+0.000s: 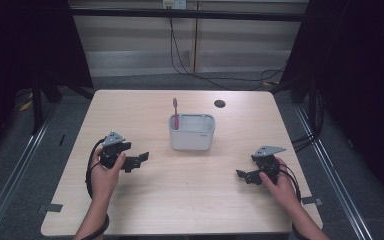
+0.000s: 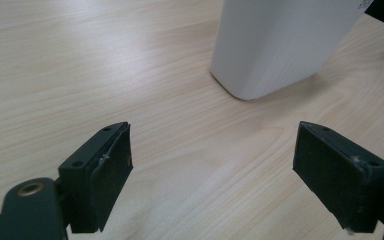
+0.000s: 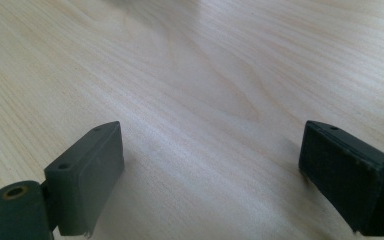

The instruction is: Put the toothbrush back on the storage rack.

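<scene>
Pale wooden table [image 1: 180, 200]: white plastic holder [image 1: 191, 135] with pink toothbrush [image 1: 176, 112] mid-table; my left gripper [image 1: 141, 159] and right gripper [image 1: 241, 174] flank it, jaws wide, empty, bare wood around.

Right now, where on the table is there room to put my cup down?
Plenty. The widest bare wood lies at the near side of the table, between the left gripper and the right gripper. The far corners either side of the white bin are free too. It is crowded only at the middle, where the bin holds a pink toothbrush.
</scene>
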